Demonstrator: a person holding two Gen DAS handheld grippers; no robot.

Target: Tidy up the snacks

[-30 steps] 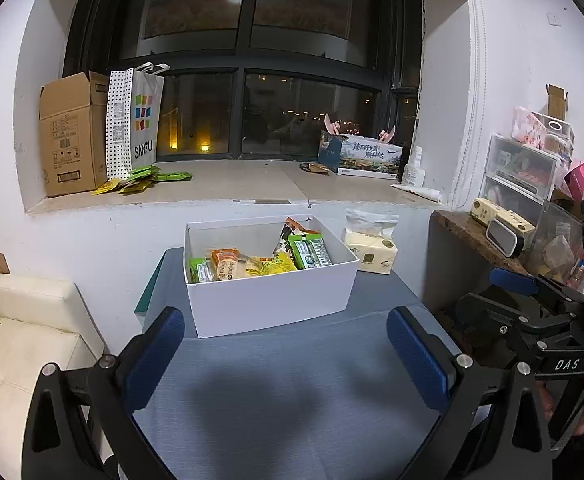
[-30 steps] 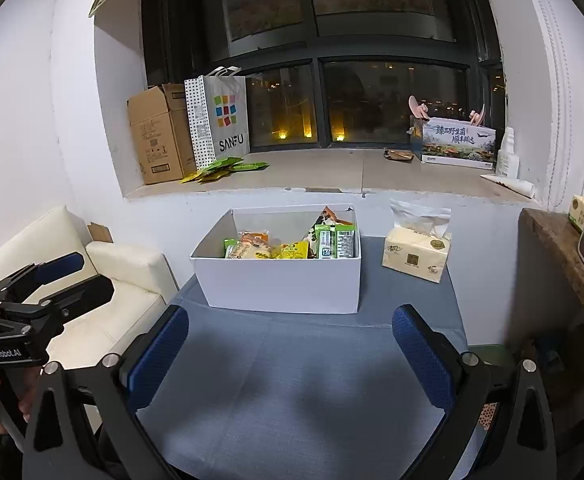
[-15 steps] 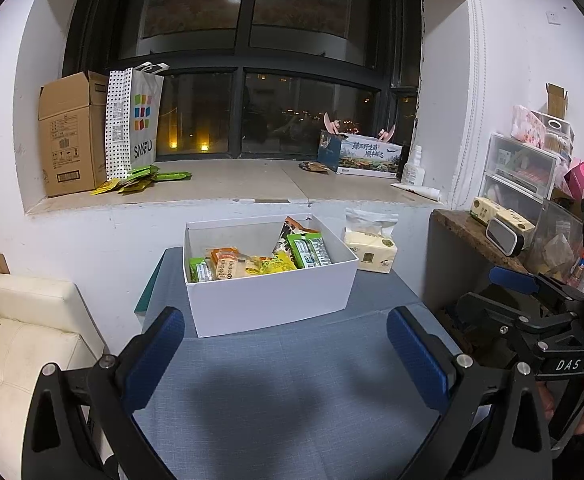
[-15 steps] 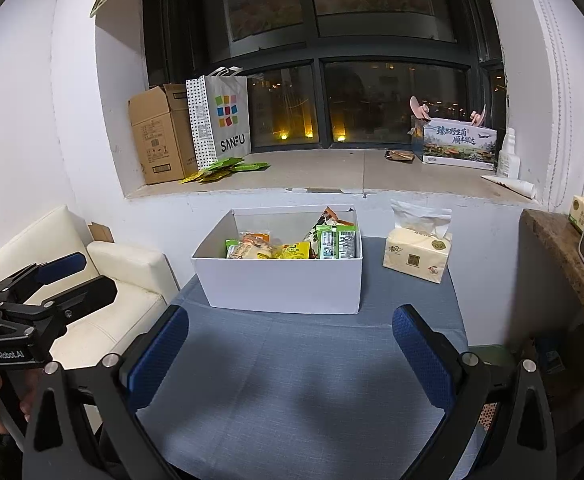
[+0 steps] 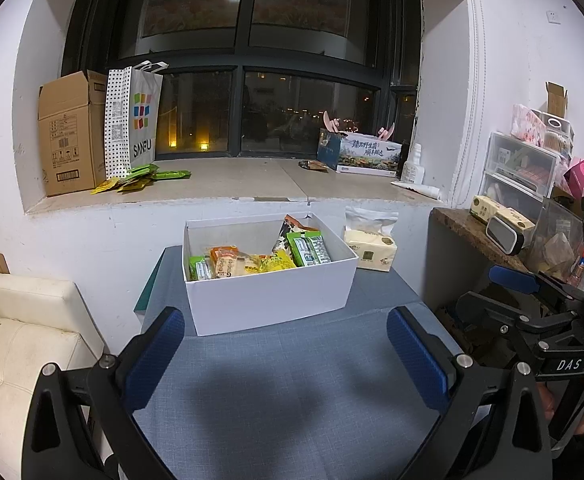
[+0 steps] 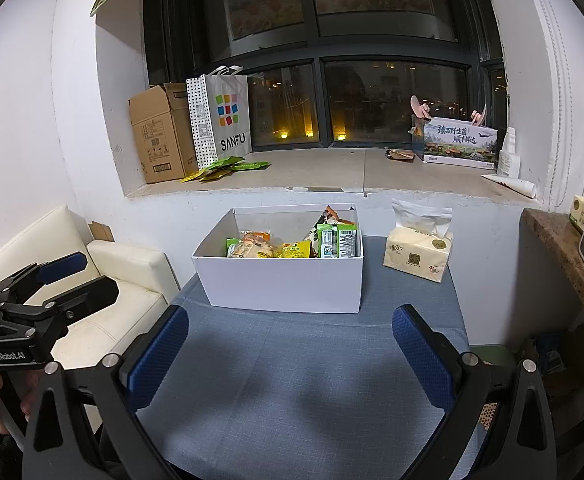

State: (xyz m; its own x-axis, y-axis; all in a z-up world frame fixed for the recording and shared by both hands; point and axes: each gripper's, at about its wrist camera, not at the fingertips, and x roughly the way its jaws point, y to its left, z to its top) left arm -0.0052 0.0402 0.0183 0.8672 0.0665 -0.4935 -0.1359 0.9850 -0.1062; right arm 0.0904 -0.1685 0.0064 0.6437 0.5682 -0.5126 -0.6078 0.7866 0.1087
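Still, both tongs, left (image 5: 286, 354) and right (image 6: 290, 354), hung spread and empty at lower frame; a careless reach could shove the white box (image 5: 268, 300) or crush its snack packets (image 5: 252, 258).

Snack packets (image 5: 252, 262) half hidden behind white box wall (image 5: 268, 300)

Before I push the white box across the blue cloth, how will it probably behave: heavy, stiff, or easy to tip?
The white box looks like thin card, so its walls may flex. It holds only a few snack packets, so it is probably light. It is wide and low, so it should slide rather than tip.
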